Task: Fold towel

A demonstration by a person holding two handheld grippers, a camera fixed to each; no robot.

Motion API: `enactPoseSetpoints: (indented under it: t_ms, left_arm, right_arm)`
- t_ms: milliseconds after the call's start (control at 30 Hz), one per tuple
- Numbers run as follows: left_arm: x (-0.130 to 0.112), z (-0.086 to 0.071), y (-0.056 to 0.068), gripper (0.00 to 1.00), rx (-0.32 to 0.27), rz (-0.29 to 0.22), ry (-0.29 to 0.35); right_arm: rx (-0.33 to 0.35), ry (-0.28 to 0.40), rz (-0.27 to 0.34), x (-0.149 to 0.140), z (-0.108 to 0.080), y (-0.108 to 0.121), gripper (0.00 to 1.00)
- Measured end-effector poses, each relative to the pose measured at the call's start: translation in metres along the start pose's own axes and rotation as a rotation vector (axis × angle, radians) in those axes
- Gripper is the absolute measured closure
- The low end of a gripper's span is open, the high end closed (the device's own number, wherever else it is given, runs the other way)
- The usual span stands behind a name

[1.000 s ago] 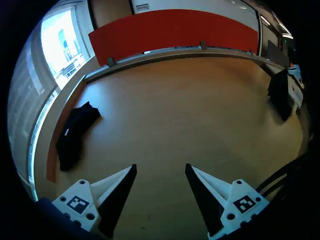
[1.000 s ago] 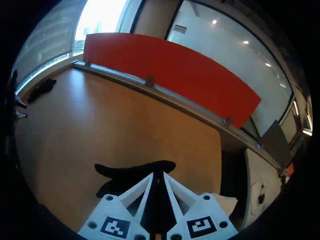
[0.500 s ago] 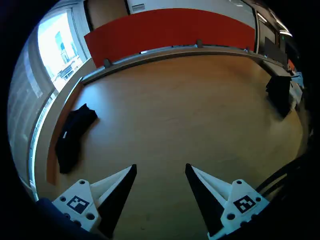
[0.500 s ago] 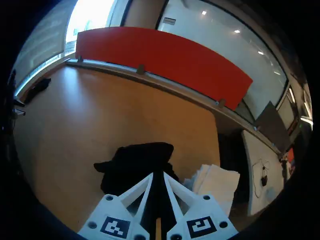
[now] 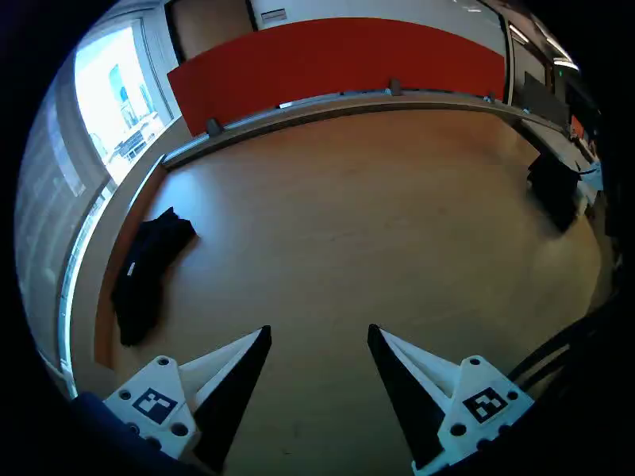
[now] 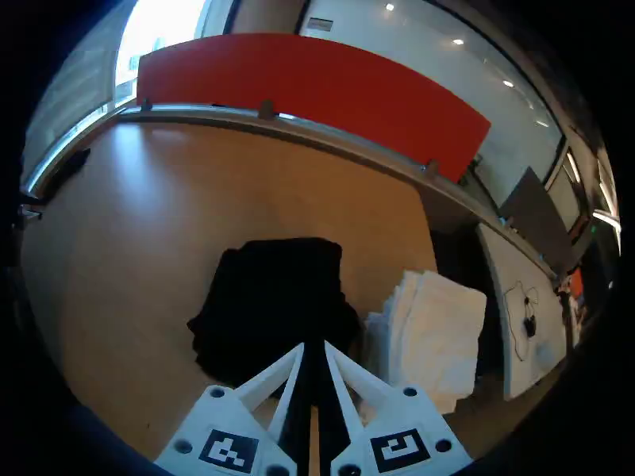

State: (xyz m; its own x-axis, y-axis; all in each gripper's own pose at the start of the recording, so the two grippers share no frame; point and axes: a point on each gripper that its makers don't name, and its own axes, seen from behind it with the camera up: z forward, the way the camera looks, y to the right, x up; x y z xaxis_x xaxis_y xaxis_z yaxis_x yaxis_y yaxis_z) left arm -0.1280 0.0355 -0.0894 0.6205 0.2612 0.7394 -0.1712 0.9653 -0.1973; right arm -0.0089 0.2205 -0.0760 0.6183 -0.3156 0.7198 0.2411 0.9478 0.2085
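Holds left gripper point(image 5: 317, 337) wide open, empty, spare; sets right gripper point(image 6: 313, 353) nearly closed at edge of lower-centre black towel point(image 6: 270, 301), maybe pinching to fold.

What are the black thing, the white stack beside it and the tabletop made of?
Black towel: soft matte cloth, it seems; it slumps with rumpled edges. White stack: probably folded fabric, with layered edges and a fuzzy surface. Tabletop: wood or wood-look laminate, smooth, with a soft sheen.
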Motion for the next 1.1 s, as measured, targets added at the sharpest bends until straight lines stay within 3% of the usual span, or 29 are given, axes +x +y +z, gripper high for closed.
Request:
enactPoseSetpoints:
  t_ms: [567,1100]
  left_arm:
    - [-0.001,-0.005,-0.009,0.10,0.017,0.001,0.000]
    - [0.002,-0.004,-0.004,0.10,0.013,0.009,0.000]
  right_arm:
    - [-0.008,-0.119,0.078,-0.067,0.024,-0.004,0.98]
    - [-0.027,-0.176,0.135,-0.091,0.043,-0.005,0.98]
